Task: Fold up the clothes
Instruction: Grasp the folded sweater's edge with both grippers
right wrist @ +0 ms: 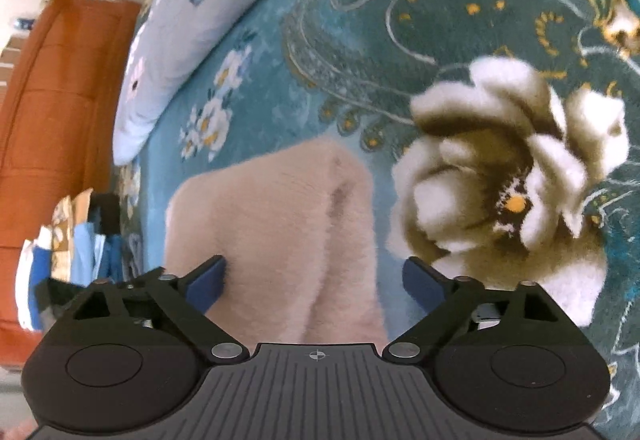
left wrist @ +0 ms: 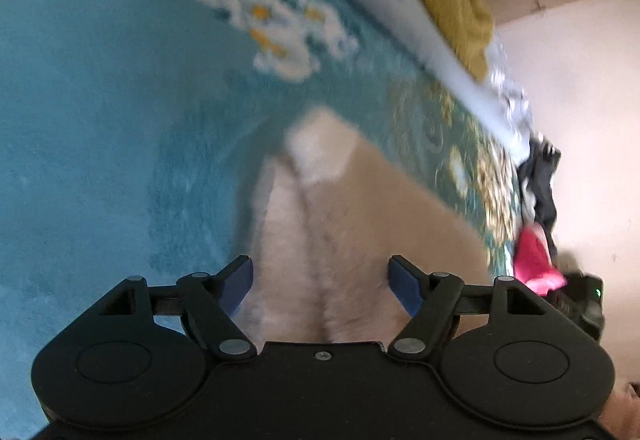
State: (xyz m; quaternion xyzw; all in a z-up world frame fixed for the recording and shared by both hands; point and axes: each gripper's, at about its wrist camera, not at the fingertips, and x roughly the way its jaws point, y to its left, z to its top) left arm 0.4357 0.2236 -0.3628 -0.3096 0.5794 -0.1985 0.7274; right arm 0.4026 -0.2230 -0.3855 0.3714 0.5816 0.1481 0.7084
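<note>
Fluffy beige garment (right wrist: 276, 236), soft and short-piled like plush fleece, lies folded on a teal blanket (left wrist: 100, 100), its rounded end pointing toward the blanket's far edge. A lengthwise crease runs down its middle. The blanket is thick and velvety, woven with white daisies, gold scrolls and one large cream flower (right wrist: 508, 176) just beside the garment. The left gripper (left wrist: 320, 282) hangs over the garment, blue-padded jaws apart, pressing nothing. The right gripper (right wrist: 314, 280) stands spread wide too, the garment between its pads but unclamped. Along the far edge lie a pale pillow (right wrist: 176, 52) and crumpled mustard cloth (left wrist: 460, 16).
</note>
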